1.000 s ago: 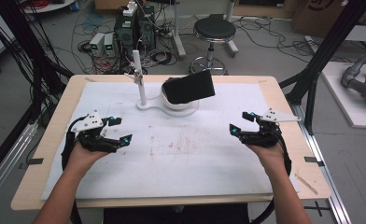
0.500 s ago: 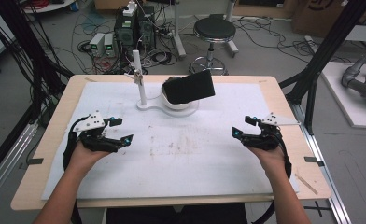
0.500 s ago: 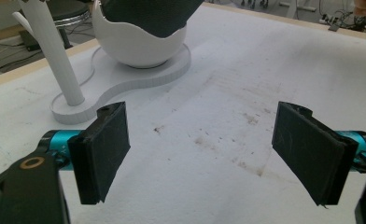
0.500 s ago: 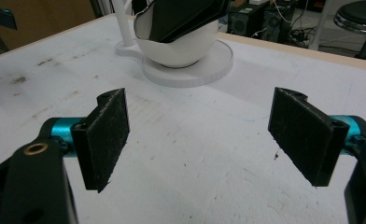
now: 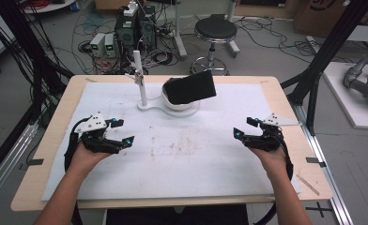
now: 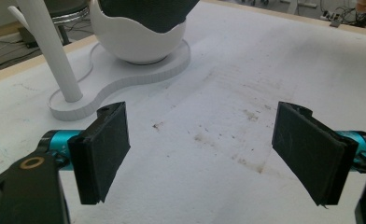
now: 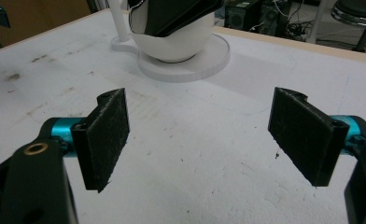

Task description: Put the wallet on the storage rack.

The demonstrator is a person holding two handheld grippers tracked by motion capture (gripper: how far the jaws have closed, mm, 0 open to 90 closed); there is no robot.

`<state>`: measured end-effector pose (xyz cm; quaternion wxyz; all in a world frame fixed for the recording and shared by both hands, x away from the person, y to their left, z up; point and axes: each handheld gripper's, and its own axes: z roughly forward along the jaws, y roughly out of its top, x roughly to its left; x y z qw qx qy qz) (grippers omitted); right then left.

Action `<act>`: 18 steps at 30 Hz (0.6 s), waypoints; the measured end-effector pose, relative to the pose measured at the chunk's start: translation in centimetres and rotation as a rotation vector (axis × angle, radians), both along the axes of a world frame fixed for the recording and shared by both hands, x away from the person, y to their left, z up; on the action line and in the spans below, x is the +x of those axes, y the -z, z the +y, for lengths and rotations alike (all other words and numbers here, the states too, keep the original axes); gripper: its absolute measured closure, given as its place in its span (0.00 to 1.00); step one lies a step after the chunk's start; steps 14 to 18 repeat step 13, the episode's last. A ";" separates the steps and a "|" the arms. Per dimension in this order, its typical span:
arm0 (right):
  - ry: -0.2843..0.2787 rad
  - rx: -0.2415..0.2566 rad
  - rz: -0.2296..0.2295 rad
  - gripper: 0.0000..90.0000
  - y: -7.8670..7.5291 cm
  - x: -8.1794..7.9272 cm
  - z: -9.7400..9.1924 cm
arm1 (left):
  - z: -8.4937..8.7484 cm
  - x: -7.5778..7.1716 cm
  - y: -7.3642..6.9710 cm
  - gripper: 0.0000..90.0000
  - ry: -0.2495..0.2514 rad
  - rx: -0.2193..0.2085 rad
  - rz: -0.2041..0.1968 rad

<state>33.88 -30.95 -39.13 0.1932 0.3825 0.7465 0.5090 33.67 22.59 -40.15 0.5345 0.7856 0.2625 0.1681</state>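
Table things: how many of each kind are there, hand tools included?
Grippers: 2, left gripper and right gripper, both open
White stand with post: 1
White bowl: 1
Black block in bowl: 1
Total: 5

The high view looks forward and down over the whole table [image 5: 50,140], well above the white stand [image 5: 172,104] at its far middle. Each gripper view sits low over the table surface, facing that stand from nearby: the left gripper view from its left, the right gripper view from its right. All three share the stand.
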 end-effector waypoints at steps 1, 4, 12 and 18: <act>0.000 -0.001 -0.001 0.23 0.0 0.0 0.0 | 0.0 0.0 0.0 0.21 -0.001 -0.001 0.000; 0.001 0.001 0.000 0.23 0.0 0.0 0.0 | 0.0 0.0 0.0 0.21 -0.001 -0.005 0.001; 0.005 -0.002 0.002 0.23 0.0 0.0 0.0 | 0.0 0.0 0.0 0.21 -0.003 -0.002 0.000; 0.005 -0.002 -0.002 0.23 0.0 0.0 0.0 | 0.0 0.0 0.0 0.21 -0.002 -0.004 0.000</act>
